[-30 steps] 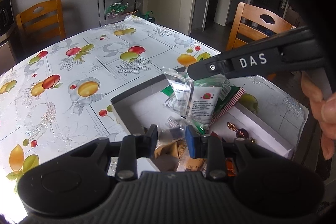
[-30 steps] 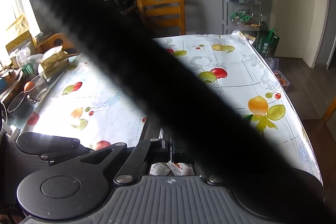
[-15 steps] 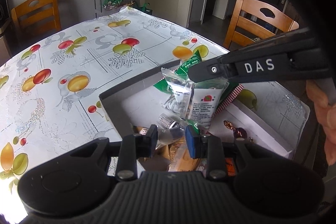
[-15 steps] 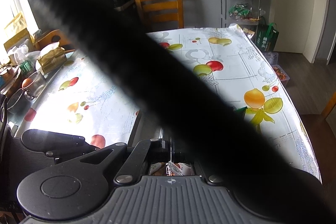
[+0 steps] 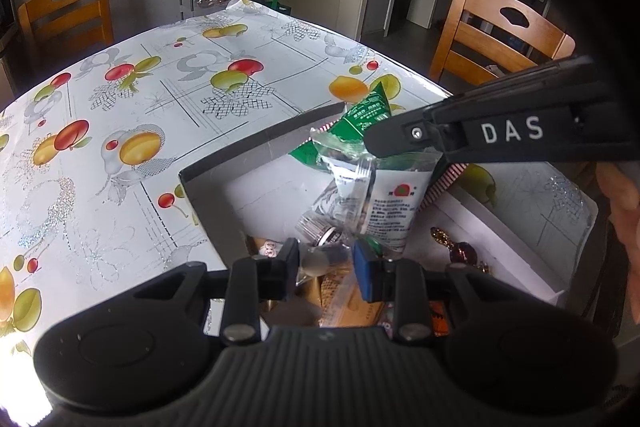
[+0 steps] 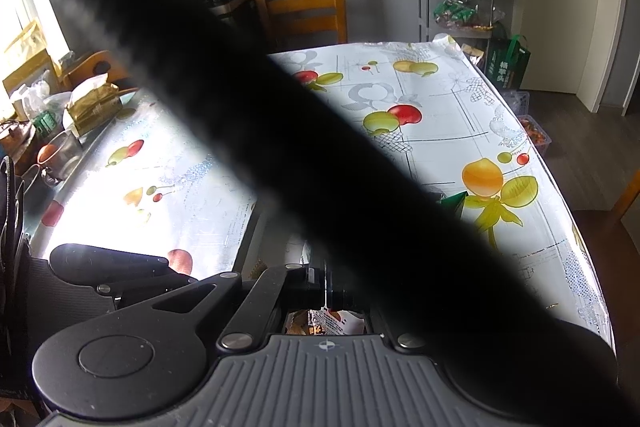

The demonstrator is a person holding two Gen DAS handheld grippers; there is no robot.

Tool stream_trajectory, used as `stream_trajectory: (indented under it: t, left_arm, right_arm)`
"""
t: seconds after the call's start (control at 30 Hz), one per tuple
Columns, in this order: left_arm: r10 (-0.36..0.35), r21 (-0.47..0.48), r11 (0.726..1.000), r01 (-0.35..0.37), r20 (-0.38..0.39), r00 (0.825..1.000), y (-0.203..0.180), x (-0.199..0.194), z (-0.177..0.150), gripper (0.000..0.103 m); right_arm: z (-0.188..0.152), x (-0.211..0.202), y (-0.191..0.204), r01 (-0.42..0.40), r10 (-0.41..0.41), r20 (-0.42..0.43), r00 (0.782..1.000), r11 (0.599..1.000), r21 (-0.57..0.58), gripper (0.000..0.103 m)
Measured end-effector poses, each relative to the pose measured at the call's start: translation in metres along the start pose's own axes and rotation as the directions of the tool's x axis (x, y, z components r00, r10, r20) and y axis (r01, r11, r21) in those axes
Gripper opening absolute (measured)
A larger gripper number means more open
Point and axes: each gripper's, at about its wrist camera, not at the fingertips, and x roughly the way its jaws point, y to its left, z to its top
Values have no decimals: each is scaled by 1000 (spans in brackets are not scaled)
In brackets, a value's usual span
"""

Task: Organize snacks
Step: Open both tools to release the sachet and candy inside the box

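Over the box [image 5: 256, 151] on the counter [image 5: 120, 115], the right gripper [image 5: 372, 143] pinched a light, crinkly packet [image 5: 394, 203] by its top seam, while the left gripper [image 5: 326, 263], fingers narrow, held a small wrapped snack [image 5: 314, 261].

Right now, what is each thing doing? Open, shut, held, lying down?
Right gripper: shut on the white snack packet, lifted above the box.
Left gripper: a small gap between its fingers, around a grey piece; grip unclear.
Box: open, snacks inside.
Green packet: leaning on the box's far wall.
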Motion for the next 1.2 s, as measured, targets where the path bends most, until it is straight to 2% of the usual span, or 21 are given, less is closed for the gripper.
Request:
stream_trajectory:
  t: [0.13,0.2,0.27,0.33,0.43,0.57,0.83,0.9,1.0,1.13,1.2]
  left_arm:
    - [-3,7,1000,3,-8,1000,-1,3,2,33]
    - [-2,9,1000,2,-9,1000,-1,3,2,44]
    - [-6,11,1000,6,-4,1000,-1,3,2,61]
    - [-4,16,1000,4,6,1000,-2,2,2,69]
    - [-11,21,1000,11,8,1000,-3,0,2,70]
    - [-17,20,1000,17,6,1000,-3,-4,1,70]
    - [-11,34,999,11,6,1000,-3,-11,1,70]
    - [-11,38,999,10,5,1000,-4,-13,-1,70]
    - [-12,45,999,12,6,1000,-5,-17,-2,75]
    - [-6,59,998,6,3,1000,-8,-22,-3,88]
    - [-10,64,998,10,3,1000,-9,-26,-4,92]
  right_arm:
    - [0,3,0,-3,3,-11,1000,1000,-3,4]
    - [0,5,1,-5,5,-21,1000,1000,-5,8]
    - [0,6,1,-7,7,-29,1000,1000,-6,15]
    - [-1,5,2,-9,9,-30,1000,1000,-8,21]
    - [-1,4,3,-11,11,-27,1000,1000,-8,22]
    - [0,-1,2,-10,10,-20,1000,1000,2,35]
    - [-6,-13,-1,21,-21,-11,1000,1000,13,43]
    - [-8,-16,-3,29,-29,-9,1000,999,13,50]
    - [-10,-20,-2,40,-40,-5,999,999,9,56]
    - [-13,-24,-2,50,-50,-4,999,999,5,67]
    - [-14,-27,-2,53,-52,0,999,999,7,79]
